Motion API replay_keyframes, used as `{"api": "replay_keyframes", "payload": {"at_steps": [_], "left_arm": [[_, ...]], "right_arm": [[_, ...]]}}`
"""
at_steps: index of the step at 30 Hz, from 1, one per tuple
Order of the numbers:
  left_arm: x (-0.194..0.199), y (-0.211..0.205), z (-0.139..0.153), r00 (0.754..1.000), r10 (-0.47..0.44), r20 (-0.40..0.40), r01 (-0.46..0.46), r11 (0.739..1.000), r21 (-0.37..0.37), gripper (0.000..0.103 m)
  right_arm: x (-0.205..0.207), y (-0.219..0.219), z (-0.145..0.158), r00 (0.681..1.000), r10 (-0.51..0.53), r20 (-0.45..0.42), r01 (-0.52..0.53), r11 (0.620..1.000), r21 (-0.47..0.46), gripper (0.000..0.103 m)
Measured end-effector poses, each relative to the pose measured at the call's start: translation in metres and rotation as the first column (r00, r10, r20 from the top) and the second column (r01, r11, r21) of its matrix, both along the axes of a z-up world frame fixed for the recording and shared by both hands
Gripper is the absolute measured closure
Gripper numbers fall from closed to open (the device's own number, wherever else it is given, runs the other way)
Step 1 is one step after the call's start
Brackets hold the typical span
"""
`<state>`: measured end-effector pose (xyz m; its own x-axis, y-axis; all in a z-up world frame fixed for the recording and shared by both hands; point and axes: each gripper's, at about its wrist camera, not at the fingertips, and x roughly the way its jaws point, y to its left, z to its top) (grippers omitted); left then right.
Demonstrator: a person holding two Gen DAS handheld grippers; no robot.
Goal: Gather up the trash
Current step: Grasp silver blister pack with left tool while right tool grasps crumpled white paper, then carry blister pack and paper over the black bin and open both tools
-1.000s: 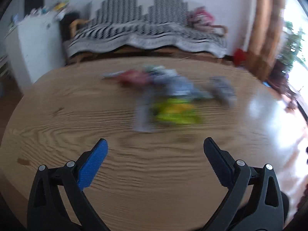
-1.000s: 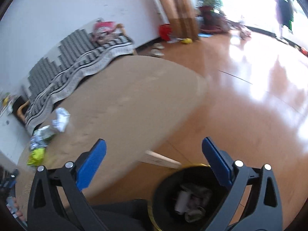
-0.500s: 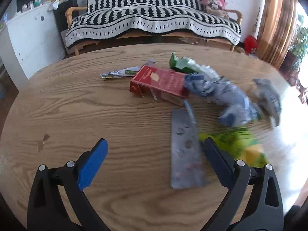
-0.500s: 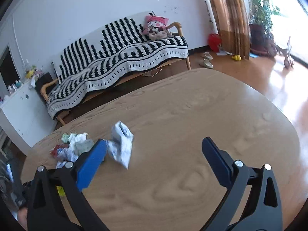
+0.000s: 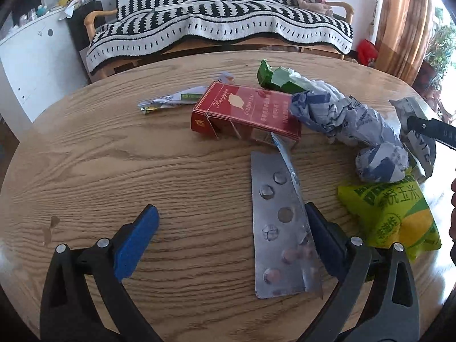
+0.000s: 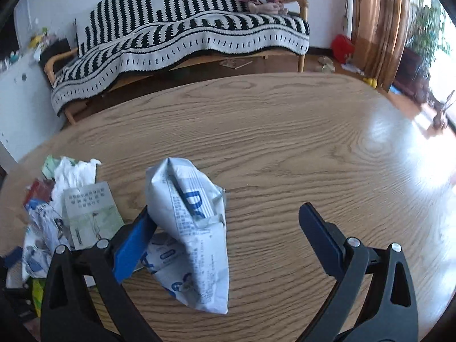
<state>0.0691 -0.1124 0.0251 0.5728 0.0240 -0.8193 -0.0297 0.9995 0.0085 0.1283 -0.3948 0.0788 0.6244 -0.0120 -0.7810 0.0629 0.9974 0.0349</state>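
Now, left gripper (image 5: 230,228): hovering low over the wooden table (image 5: 114,156), fingers spread, blister pack (image 5: 280,228) lying between them.
Right gripper (image 6: 225,228): fingers spread, straddling the crumpled white wrapper (image 6: 193,228).

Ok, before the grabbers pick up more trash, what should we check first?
1. Left gripper open: ok.
2. Silver pill sheet between its fingers: ok, though close to the right finger.
3. Right gripper open: ok.
4. White crumpled bag between its fingers: ok, it leans on the left finger.
5. Table clear beside the bag: ok.
6. Trash bin within reach: cannot tell, not visible.
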Motion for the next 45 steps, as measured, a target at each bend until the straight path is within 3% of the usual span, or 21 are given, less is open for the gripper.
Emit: {"api": "replay_keyframes", "payload": {"at_steps": [5,8,13,16,18,19,20,21,23,26,30,45], "left_arm": [[0.000,0.001,0.000,1.000,0.003,0.000,-0.003,1.000,-0.002,0.006],[0.000,0.001,0.000,1.000,0.002,0.000,-0.002,1.000,-0.002,0.006],[0.000,0.001,0.000,1.000,0.002,-0.001,-0.002,1.000,-0.003,0.006],[-0.001,0.001,0.001,1.000,0.001,-0.001,-0.001,1.000,-0.005,0.006],[-0.002,0.001,0.002,1.000,-0.003,0.012,0.004,1.000,-0.007,0.020],[-0.006,0.000,0.006,0.999,-0.002,0.042,0.002,1.000,0.010,0.060],[-0.008,0.001,0.008,0.998,0.015,0.053,-0.017,0.999,0.037,0.073],[-0.010,0.002,0.007,0.998,0.023,0.055,-0.025,0.999,0.034,0.074],[-0.012,0.005,0.011,0.997,0.033,0.071,-0.033,0.999,0.007,0.091],[-0.019,0.006,0.022,0.992,0.057,0.113,-0.058,0.998,0.009,0.092],[-0.021,0.013,0.023,0.991,0.084,0.106,-0.082,0.996,-0.020,0.092],[-0.022,0.018,0.031,0.989,0.084,0.122,-0.078,0.996,-0.052,0.092]], "right_arm": [[-0.007,0.004,0.001,0.999,0.035,0.000,-0.035,0.999,0.005,0.007],[-0.015,0.005,0.011,0.997,0.066,0.044,-0.066,0.998,-0.001,0.007],[-0.008,0.002,0.000,0.998,0.060,-0.014,-0.060,0.998,0.009,0.007],[-0.007,-0.003,-0.007,0.997,0.067,-0.033,-0.064,0.995,0.079,0.007],[-0.006,-0.006,-0.012,0.995,0.081,-0.049,-0.075,0.989,0.124,0.011],[-0.006,-0.004,-0.014,0.993,0.101,-0.055,-0.092,0.985,0.143,0.023],[-0.009,-0.001,-0.012,0.992,0.118,-0.041,-0.110,0.982,0.153,0.053],[-0.010,0.001,-0.010,0.990,0.133,-0.036,-0.125,0.977,0.173,0.057],[-0.017,0.002,-0.003,0.993,0.116,-0.021,-0.110,0.976,0.189,0.061],[-0.030,0.001,0.008,0.995,0.099,0.025,-0.102,0.972,0.211,0.062],[-0.042,-0.003,0.022,0.995,0.069,0.076,-0.081,0.981,0.175,0.062],[-0.041,-0.003,0.023,0.995,0.065,0.069,-0.077,0.981,0.180,0.062]]}}
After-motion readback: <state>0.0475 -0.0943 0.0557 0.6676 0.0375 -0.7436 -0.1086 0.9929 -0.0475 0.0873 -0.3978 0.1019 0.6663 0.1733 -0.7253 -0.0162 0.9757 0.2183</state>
